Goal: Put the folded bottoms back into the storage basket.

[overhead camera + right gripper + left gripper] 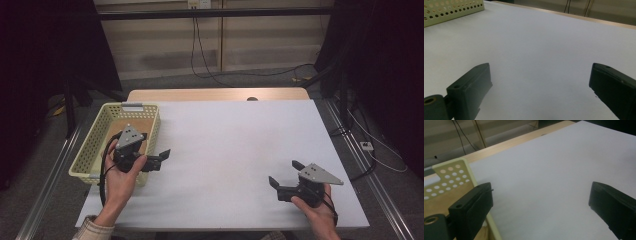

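here the basket (98, 145) sits at the left edge of the white surface (225, 150), its long side running away from the person. it is pale yellow plastic with walls full of round holes and a grey handle at the far end. nothing lies inside; its bare floor shows brown.

the left hand-held gripper (152, 157) hangs over the basket's near right rim, with its jaws spread wide and nothing between them. in the left gripper view one jaw is above the basket's rim and the other above the white sheet.

the right hand-held gripper (284, 175) is held low over the near right part of the surface, well apart from the basket, pointing left. its jaws are also spread, with bare white sheet between them. in the right gripper view the basket's holed wall (451, 10) shows far off at the top left.
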